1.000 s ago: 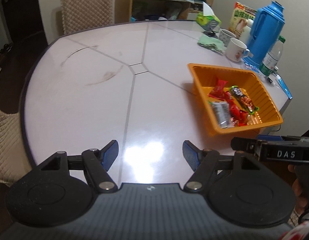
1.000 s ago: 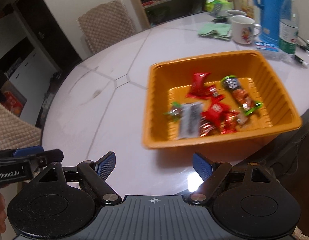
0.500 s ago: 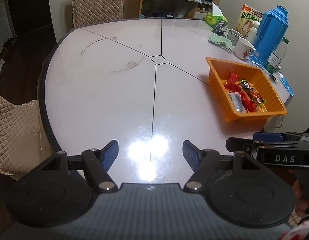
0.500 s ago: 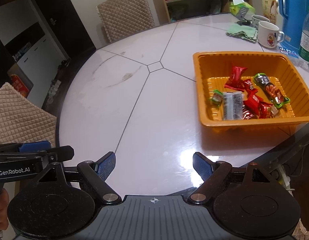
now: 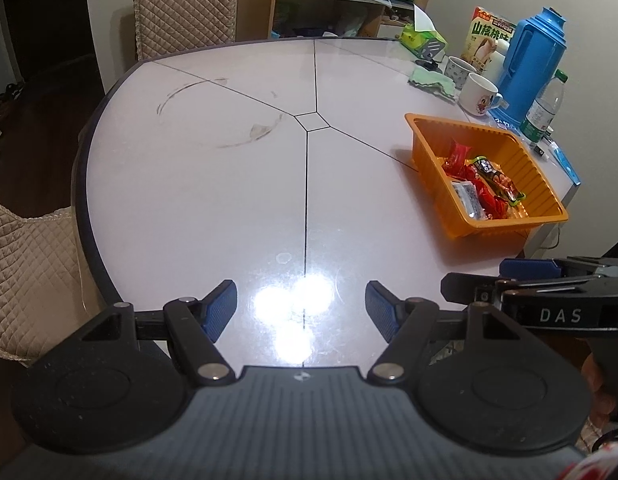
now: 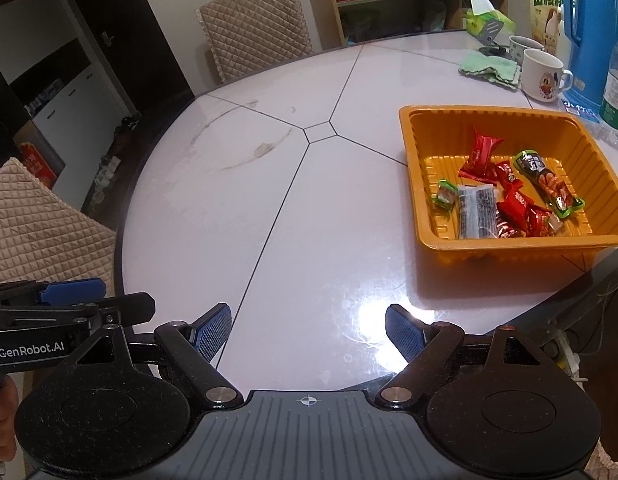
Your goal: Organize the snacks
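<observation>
An orange tray stands at the table's right edge and holds several wrapped snacks: red packets, a long green and orange one, a clear and black one and a small green one. The tray also shows in the left wrist view. My left gripper is open and empty over the table's near edge. My right gripper is open and empty, near the table's front edge, left of and well short of the tray.
A round white table with dark seams. At its back right stand a blue thermos, two mugs, a water bottle, a green cloth and a tissue box. Quilted chairs stand around it.
Both grippers have drawn back from the tray toward the table's near edge, so more of the table shows. Both stay open and empty. The tray has not moved.
</observation>
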A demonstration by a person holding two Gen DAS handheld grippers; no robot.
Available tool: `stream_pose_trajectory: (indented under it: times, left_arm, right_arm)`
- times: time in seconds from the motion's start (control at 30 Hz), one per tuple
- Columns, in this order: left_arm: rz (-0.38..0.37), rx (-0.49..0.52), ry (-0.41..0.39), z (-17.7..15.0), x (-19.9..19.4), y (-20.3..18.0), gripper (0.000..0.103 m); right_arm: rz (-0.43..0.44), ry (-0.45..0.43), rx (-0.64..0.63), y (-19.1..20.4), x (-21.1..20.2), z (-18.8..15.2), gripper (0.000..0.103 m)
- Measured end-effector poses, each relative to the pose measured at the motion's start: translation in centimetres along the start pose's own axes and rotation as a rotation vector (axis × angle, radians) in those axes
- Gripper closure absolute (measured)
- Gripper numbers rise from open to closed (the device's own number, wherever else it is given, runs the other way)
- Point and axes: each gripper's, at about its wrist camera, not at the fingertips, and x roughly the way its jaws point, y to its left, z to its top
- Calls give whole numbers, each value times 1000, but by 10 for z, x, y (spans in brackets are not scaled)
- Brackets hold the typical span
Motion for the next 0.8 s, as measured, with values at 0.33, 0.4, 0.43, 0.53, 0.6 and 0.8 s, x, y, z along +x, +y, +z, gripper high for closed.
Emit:
stream_pose_trajectory:
  times: [0.33, 0.4, 0.43, 0.53, 0.6, 0.8]
  left_arm:
    - [-3, 3, 3, 0, 3, 1, 34]
    - [-2, 2, 3, 0, 3, 1, 34]
    - [-2, 2, 3, 0, 3, 1, 34]
    - [-2, 2, 3, 1, 3, 1, 34]
    - [-3, 2, 4, 1, 4, 1, 34]
    - [-3, 1, 4, 1, 4, 1, 34]
  right_arm:
    - [-2, 4, 0, 1, 1, 0, 19]
    - [-2, 5, -2, 2, 2, 1, 19]
    - [-2, 5, -3, 3, 2, 1, 19]
    - [-1, 7, -6, 3, 4, 2, 19]
    - [-1, 7, -6, 4, 4, 2, 19]
    - [-2, 8, -6, 4, 4, 2, 19]
